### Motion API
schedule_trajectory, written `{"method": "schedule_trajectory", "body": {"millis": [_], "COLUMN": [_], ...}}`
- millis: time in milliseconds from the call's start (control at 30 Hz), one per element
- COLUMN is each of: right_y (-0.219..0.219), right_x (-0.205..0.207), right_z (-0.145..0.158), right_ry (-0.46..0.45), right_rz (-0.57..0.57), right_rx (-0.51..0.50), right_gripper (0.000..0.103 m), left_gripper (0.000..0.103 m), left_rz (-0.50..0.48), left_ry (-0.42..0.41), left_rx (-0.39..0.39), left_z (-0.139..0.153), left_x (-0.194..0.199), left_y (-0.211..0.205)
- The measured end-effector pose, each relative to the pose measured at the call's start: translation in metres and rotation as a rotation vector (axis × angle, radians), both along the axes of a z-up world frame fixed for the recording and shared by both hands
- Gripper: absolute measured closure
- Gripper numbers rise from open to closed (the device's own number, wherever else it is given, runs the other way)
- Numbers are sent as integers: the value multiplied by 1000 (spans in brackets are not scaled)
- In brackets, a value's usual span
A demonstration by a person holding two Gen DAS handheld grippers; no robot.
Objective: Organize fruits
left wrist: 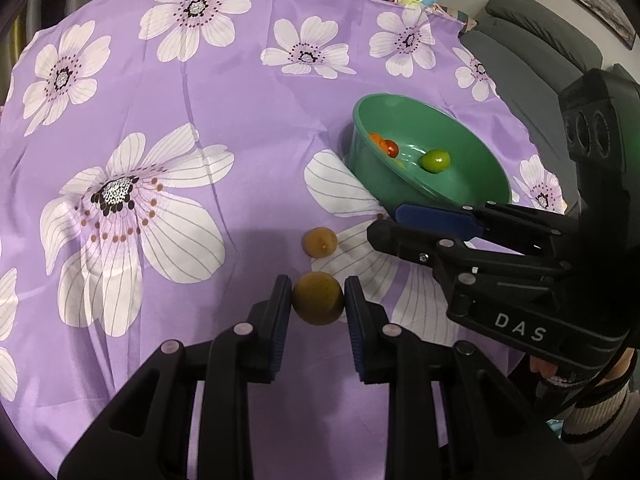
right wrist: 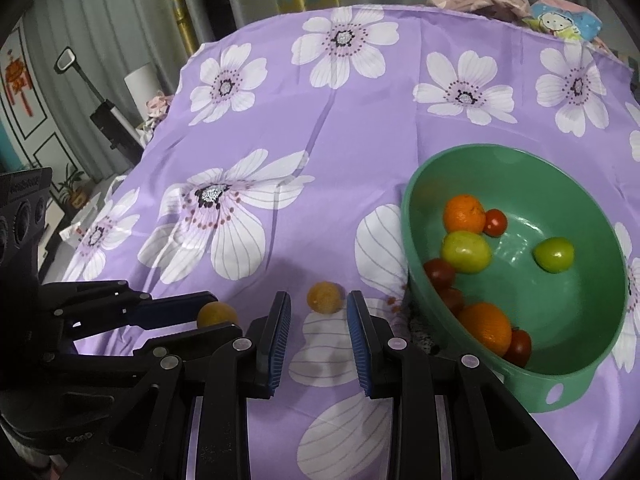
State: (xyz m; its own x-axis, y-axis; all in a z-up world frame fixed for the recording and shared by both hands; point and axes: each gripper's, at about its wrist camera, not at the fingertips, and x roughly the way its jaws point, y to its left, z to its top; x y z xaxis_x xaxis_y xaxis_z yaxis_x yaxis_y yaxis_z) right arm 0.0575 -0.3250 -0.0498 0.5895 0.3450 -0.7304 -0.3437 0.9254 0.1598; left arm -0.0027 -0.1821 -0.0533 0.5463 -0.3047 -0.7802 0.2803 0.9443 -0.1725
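A green bowl point(right wrist: 576, 372) stands on the purple flowered cloth and holds oranges point(right wrist: 464, 213), green fruits point(right wrist: 554, 255) and small red tomatoes point(right wrist: 496, 222). The bowl also shows in the left wrist view point(left wrist: 472, 192). Two yellow-brown round fruits lie on the cloth. My left gripper point(left wrist: 318, 300) has its jaws against both sides of the nearer fruit point(left wrist: 318, 298), which also shows in the right wrist view point(right wrist: 217, 314). My right gripper point(right wrist: 319, 310) is open, with the other fruit point(right wrist: 325, 297) just beyond its fingertips. That fruit point(left wrist: 319, 242) lies beside the right gripper's tips in the left wrist view.
The purple cloth point(left wrist: 248, 128) covers a round table. A bundle of pink cloth and a cartoon-print bag point(right wrist: 560, 20) lie at the far edge. A grey sofa point(left wrist: 532, 28) stands beyond the table on the right. Curtains and a floor cleaner point(right wrist: 108, 116) stand to the left.
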Motion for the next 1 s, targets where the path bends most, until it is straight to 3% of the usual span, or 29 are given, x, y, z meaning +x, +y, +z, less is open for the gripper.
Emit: {"method": "schedule_trajectory", "body": {"millis": [1000], "right_y": [-69], "right_x": [-2], "right_z": [14], "right_ry": [-81], "right_rz": [-156], "right_rx": [88], "right_gripper": [72], "left_gripper": [77], "left_rz": [-84], "left_ry": [-49], "left_rx": [40], "left_z": [17], "left_x": [28], "left_y": [-47]}}
